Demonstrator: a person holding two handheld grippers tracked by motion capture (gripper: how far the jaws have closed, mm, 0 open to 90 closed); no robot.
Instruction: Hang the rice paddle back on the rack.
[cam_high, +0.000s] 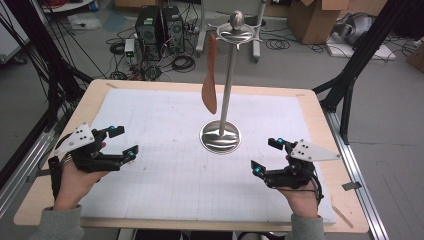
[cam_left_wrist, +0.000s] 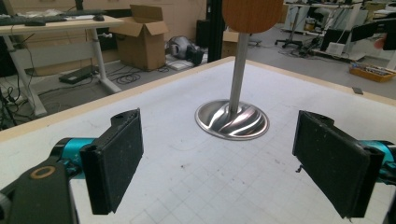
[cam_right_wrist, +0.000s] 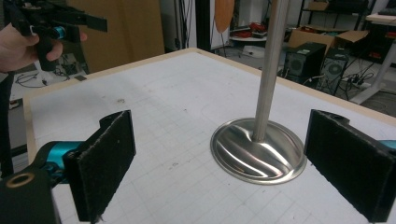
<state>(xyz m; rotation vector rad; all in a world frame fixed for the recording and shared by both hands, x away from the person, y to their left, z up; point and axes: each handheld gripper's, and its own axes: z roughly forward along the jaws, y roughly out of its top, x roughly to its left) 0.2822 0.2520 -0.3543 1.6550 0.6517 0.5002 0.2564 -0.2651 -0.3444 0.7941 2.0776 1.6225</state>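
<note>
A steel utensil stand (cam_high: 220, 136) with a round base and a tall pole stands mid-table. A brown wooden spatula (cam_high: 210, 75) hangs from the ring at its top, blade down. My left gripper (cam_high: 123, 141) rests open at the table's left side, well away from the stand. My right gripper (cam_high: 266, 156) is open at the right side, also apart from it. In the left gripper view the stand's base (cam_left_wrist: 232, 119) lies ahead between the wide-apart pads (cam_left_wrist: 116, 156), with the spatula blade (cam_left_wrist: 252, 14) above. The right gripper view shows the base (cam_right_wrist: 258, 150) just ahead.
A white gridded mat (cam_high: 180, 165) covers the wooden table (cam_high: 90, 100). Computer towers (cam_high: 159, 25) and cables sit on the floor beyond the far edge. Cardboard boxes (cam_high: 312, 17) stand at the back right. Black frame legs (cam_high: 350, 85) flank the table.
</note>
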